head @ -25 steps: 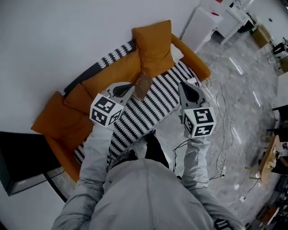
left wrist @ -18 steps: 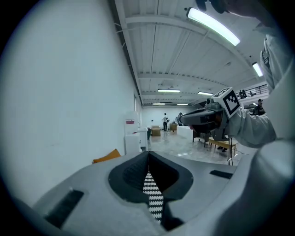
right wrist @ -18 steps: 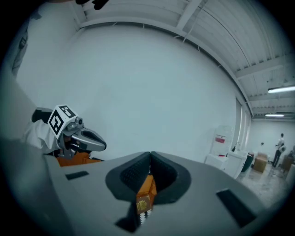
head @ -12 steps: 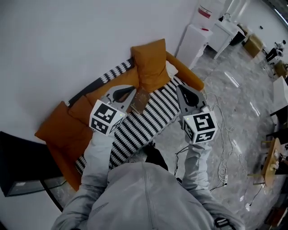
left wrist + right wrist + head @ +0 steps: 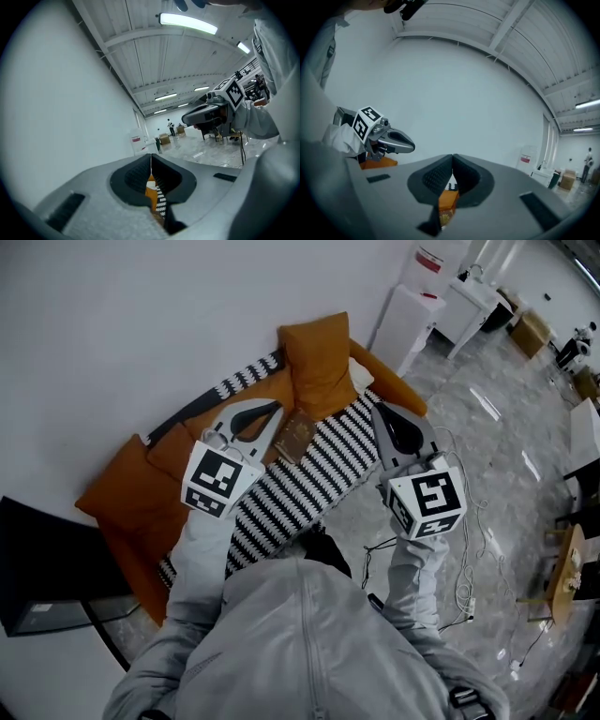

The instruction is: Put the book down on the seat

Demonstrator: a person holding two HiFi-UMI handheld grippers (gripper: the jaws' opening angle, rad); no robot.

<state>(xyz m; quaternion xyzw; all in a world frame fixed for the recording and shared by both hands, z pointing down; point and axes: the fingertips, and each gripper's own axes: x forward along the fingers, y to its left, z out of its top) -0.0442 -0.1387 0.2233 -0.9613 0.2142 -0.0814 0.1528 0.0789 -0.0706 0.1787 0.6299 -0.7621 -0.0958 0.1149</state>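
A brown book (image 5: 294, 435) lies flat on the black-and-white striped cover (image 5: 309, 479) of the orange sofa's seat, just below an upright orange cushion (image 5: 319, 362). My left gripper (image 5: 276, 408) hovers above the sofa, left of the book, shut with nothing in it. My right gripper (image 5: 379, 412) hovers to the book's right, over the seat's end, also shut and empty. In the left gripper view the jaws (image 5: 151, 157) meet along a thin seam. In the right gripper view the jaws (image 5: 453, 157) touch too. Neither gripper touches the book.
The sofa (image 5: 141, 498) stands against a white wall. A white cabinet (image 5: 408, 320) stands beyond its right arm. White cables (image 5: 464, 512) trail over the glossy floor on the right. A dark glass-topped piece (image 5: 42, 568) sits at the sofa's left end.
Both grippers have lifted away from the sofa, and the left one has rolled a little. The book stays lying on the seat.
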